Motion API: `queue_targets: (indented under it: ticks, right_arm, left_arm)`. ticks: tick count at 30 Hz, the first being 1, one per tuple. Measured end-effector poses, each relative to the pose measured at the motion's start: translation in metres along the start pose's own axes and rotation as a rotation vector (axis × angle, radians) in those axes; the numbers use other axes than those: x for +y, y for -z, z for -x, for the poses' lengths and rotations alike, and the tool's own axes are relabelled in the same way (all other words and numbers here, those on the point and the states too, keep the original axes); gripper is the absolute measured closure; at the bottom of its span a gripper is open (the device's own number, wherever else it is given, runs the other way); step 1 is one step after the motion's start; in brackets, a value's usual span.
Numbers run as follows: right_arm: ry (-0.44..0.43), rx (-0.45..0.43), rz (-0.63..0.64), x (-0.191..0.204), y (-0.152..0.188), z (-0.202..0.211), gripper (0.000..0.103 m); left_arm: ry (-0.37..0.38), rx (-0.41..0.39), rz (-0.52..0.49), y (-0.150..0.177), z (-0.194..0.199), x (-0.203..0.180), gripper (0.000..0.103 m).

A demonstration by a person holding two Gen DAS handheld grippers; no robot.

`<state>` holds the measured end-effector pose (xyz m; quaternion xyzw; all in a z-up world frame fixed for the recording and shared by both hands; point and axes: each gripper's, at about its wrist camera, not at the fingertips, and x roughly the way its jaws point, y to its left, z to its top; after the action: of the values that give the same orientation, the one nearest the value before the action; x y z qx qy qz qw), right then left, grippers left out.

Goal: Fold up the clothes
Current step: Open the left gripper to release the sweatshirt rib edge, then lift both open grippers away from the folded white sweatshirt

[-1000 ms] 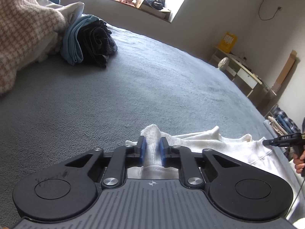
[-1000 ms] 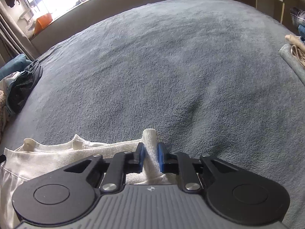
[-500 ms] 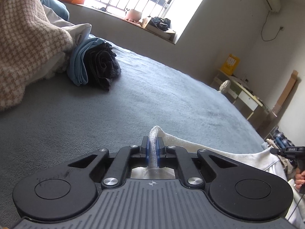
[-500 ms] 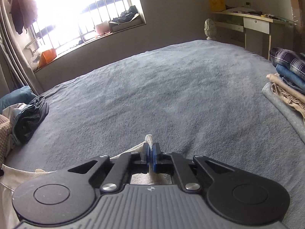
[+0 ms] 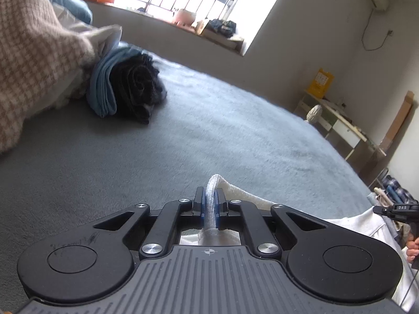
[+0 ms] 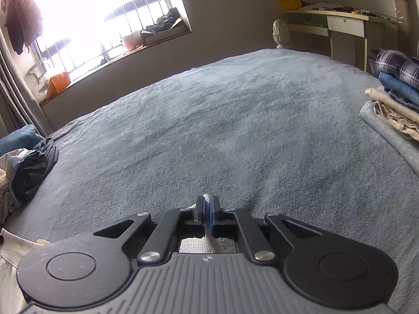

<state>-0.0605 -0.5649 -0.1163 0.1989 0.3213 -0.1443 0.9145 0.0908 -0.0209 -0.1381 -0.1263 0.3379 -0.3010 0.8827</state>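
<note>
My left gripper (image 5: 208,199) is clamped on a ribbed fold of the white garment (image 5: 251,196); its blue pads (image 5: 202,204) press the cloth from both sides, and a small loop of it pokes up past the fingertips. From there the garment runs away to the right, along the near edge of the grey bed cover (image 5: 209,120), toward my right gripper, whose black tip shows at the right border of that view.

My right gripper (image 6: 207,210) is pinched tight too, on a thin edge of the same white garment (image 6: 10,243); only a sliver of fabric shows between its pads (image 6: 212,213). The rest of the garment trails off to the left, along the near edge of the cover.

At the left edge of the bed lies a heap of unfolded clothes (image 5: 125,86), well apart from both grippers. At the right edge sits a stack of folded clothes (image 6: 392,94), also well apart.
</note>
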Motion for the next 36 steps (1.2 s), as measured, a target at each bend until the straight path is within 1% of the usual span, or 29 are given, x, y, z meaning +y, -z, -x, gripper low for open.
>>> queue_targets:
  ticks: [5, 7, 9, 10, 11, 12, 13, 14, 17, 21, 23, 26, 30, 32, 36]
  right_arm:
    - [0.032, 0.072, 0.007, -0.010, 0.020, -0.036, 0.101]
    - [0.033, 0.075, -0.002, -0.014, 0.023, -0.042, 0.100]
    - [0.018, 0.092, -0.042, -0.018, 0.020, -0.042, 0.099]
    - [0.011, 0.101, -0.067, -0.022, 0.017, -0.041, 0.092]
    - [0.006, 0.100, -0.102, -0.027, 0.015, -0.035, 0.088]
    - [0.001, 0.100, -0.138, -0.032, 0.012, -0.030, 0.073]
    - [-0.003, 0.099, -0.174, -0.038, 0.009, -0.025, 0.060]
    - [-0.005, 0.093, -0.207, -0.043, 0.006, -0.018, 0.058]
    - [0.008, 0.043, -0.288, -0.061, 0.005, 0.016, 0.056]
    - [0.009, 0.036, -0.425, -0.090, 0.018, 0.069, 0.055]
    - [0.016, 0.049, -0.477, -0.101, 0.028, 0.095, 0.054]
    - [0.009, 0.104, -0.546, -0.113, 0.050, 0.133, 0.053]
    - [-0.009, 0.218, -0.536, -0.109, 0.084, 0.167, 0.053]
    - [-0.020, 0.258, -0.488, -0.100, 0.100, 0.178, 0.053]
    - [-0.013, 0.285, -0.359, -0.077, 0.123, 0.186, 0.053]
  left_arm:
    - [-0.037, 0.048, 0.012, 0.011, -0.013, 0.009, 0.096]
    - [-0.037, 0.061, -0.002, 0.011, -0.014, 0.007, 0.094]
    - [-0.030, 0.073, 0.008, 0.008, -0.014, 0.009, 0.092]
    - [-0.028, 0.076, 0.020, 0.007, -0.012, 0.010, 0.087]
    - [-0.028, 0.077, 0.035, 0.005, -0.010, 0.011, 0.083]
    - [-0.028, 0.077, 0.050, 0.003, -0.007, 0.012, 0.076]
    - [-0.031, 0.073, 0.060, 0.001, -0.003, 0.013, 0.072]
    - [-0.036, 0.064, 0.063, 0.000, 0.002, 0.013, 0.071]
    - [-0.052, 0.052, 0.057, -0.004, 0.021, 0.011, 0.070]
    - [-0.057, 0.072, 0.066, -0.006, 0.051, 0.011, 0.067]
    - [-0.045, 0.100, 0.075, -0.004, 0.068, 0.011, 0.064]
    - [-0.025, 0.161, 0.075, 0.005, 0.092, 0.010, 0.060]
    - [0.014, 0.225, 0.095, 0.024, 0.120, 0.009, 0.057]
    - [0.037, 0.250, 0.116, 0.036, 0.131, 0.008, 0.057]
    - [0.070, 0.278, 0.156, 0.061, 0.143, 0.006, 0.057]
